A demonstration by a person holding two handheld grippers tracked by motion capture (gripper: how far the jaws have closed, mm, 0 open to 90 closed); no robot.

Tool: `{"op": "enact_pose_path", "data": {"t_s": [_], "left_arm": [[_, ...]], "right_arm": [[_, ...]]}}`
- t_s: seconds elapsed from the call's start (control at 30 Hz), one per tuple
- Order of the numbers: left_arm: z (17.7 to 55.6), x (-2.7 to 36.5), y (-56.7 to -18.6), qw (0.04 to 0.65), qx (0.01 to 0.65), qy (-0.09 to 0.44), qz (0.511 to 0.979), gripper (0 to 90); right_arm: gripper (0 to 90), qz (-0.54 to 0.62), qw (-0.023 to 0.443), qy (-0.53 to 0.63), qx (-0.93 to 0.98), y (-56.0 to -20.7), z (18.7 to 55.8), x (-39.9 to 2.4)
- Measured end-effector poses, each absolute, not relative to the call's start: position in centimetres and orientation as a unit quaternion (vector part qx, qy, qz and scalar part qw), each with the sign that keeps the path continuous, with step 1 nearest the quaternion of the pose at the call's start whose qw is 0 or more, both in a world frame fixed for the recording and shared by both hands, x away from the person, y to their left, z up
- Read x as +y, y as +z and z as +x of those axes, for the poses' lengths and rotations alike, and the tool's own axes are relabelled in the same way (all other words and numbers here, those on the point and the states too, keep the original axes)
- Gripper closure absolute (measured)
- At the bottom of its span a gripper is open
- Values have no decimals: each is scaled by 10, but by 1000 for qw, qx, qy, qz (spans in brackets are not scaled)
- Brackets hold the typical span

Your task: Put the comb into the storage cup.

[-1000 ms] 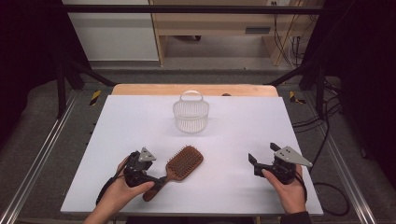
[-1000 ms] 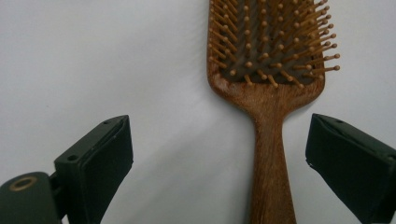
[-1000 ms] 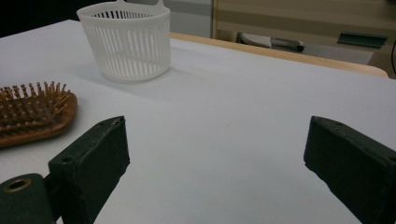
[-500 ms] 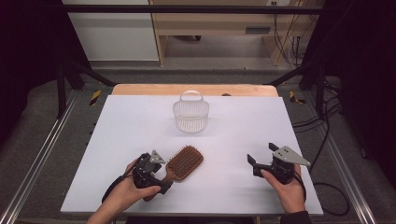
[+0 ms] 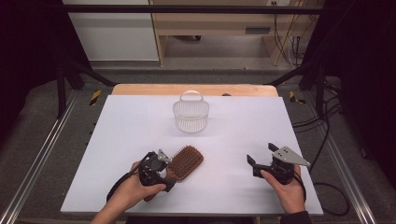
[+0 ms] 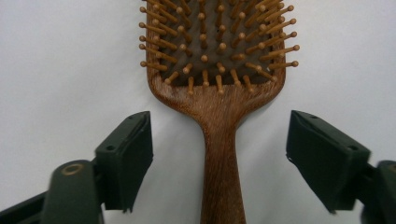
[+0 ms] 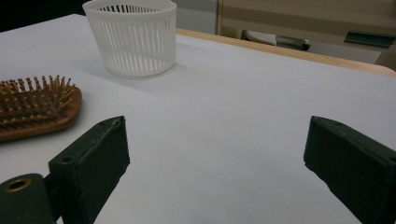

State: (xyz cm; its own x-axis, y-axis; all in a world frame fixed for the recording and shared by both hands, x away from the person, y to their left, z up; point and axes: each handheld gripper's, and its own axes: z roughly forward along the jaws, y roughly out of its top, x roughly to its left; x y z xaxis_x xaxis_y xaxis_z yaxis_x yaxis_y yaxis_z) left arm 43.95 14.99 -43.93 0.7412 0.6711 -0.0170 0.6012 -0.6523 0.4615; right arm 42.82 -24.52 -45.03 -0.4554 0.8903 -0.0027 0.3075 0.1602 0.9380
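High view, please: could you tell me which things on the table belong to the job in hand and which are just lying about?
In the job:
- wooden hairbrush, its handle between the jaws of the left gripper, which have just been closing and are not yet touching it

Lying about:
- white basket, standing apart at the far side
- right gripper, open over bare table

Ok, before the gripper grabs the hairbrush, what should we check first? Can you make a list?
1. Hairbrush handle between the left gripper jaws: ok, centred.
2. Pads pressing the handle: not ok yet. The jaws have just been closing, with gaps on both sides.
3. Hairbrush lying flat, bristles up: ok.
4. Right gripper out of the way: ok, open and apart from the brush.
5. Basket upright at the far side of the table: ok.
6. Basket empty: cannot tell.
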Motion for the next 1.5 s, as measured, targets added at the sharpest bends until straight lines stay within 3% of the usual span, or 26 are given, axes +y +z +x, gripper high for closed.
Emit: {"op": "enact_pose_path", "data": {"t_s": [0.5,0.93,1.13,1.3,1.5], "left_arm": [[437,149,-452,215,353,66,908,452],[438,148,-453,204,344,81,913,585],[438,147,-453,200,337,82,916,605],[440,147,-453,204,332,79,918,697],[441,146,-454,203,328,78,919,723]], "right_arm": [[70,432,299,490,696,-450,427,-246],[70,429,299,490,698,-449,426,-246],[71,430,299,491,696,-449,426,-247],[71,427,298,490,699,-449,427,-246],[71,427,296,491,699,-449,427,-246]]}}
